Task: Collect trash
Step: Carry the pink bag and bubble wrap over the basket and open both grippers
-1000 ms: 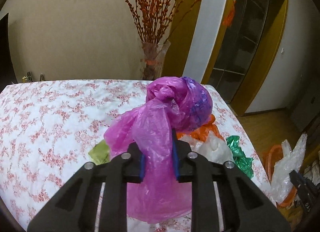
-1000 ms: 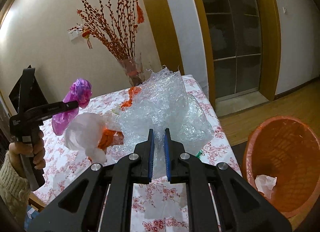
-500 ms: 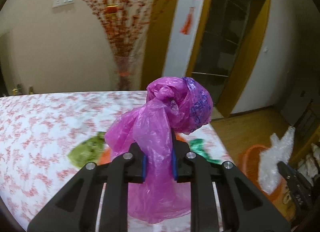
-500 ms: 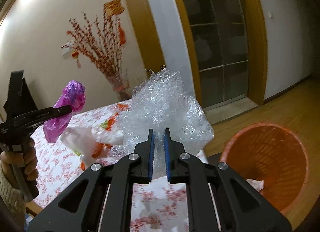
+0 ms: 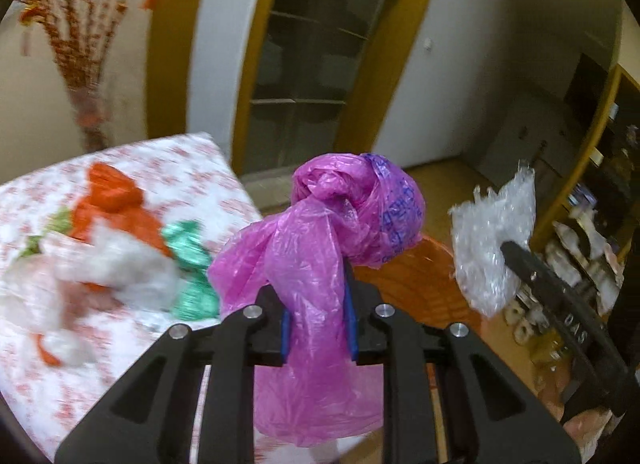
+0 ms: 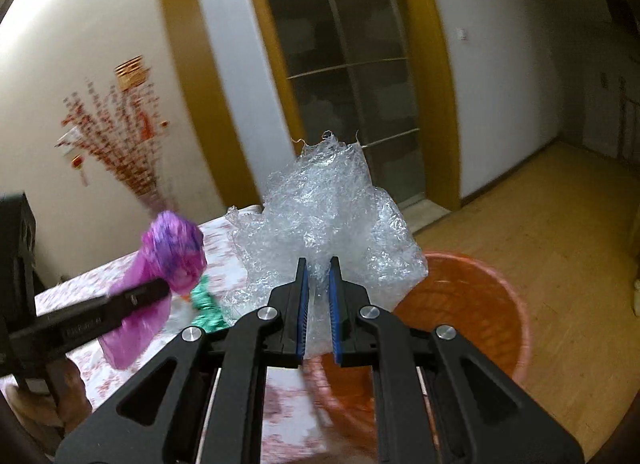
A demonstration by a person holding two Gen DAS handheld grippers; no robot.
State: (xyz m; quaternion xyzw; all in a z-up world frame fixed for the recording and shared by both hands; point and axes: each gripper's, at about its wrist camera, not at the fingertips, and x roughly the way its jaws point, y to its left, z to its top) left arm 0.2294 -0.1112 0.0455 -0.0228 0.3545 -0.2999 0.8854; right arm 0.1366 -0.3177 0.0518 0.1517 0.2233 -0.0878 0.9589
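My left gripper (image 5: 316, 304) is shut on a knotted purple plastic bag (image 5: 344, 216), held in the air past the table's right edge; it also shows in the right wrist view (image 6: 172, 256). My right gripper (image 6: 318, 284) is shut on a clear bubble wrap wad (image 6: 332, 208), which also shows in the left wrist view (image 5: 492, 240). An orange trash basket (image 6: 472, 300) stands on the floor below and beyond both bundles; its rim shows behind the purple bag in the left wrist view (image 5: 416, 276).
More trash lies on the floral tablecloth (image 5: 192, 168): an orange bag (image 5: 112, 200), white plastic (image 5: 116, 268), green foil (image 5: 192, 264) and a yellow-green scrap (image 5: 60, 220). A vase of red branches (image 6: 124, 144) stands at the wall. A shelf (image 5: 592, 232) stands right.
Both grippers have swung right, off the table toward the orange basket, each still holding its bundle. The basket now sits directly beyond both.
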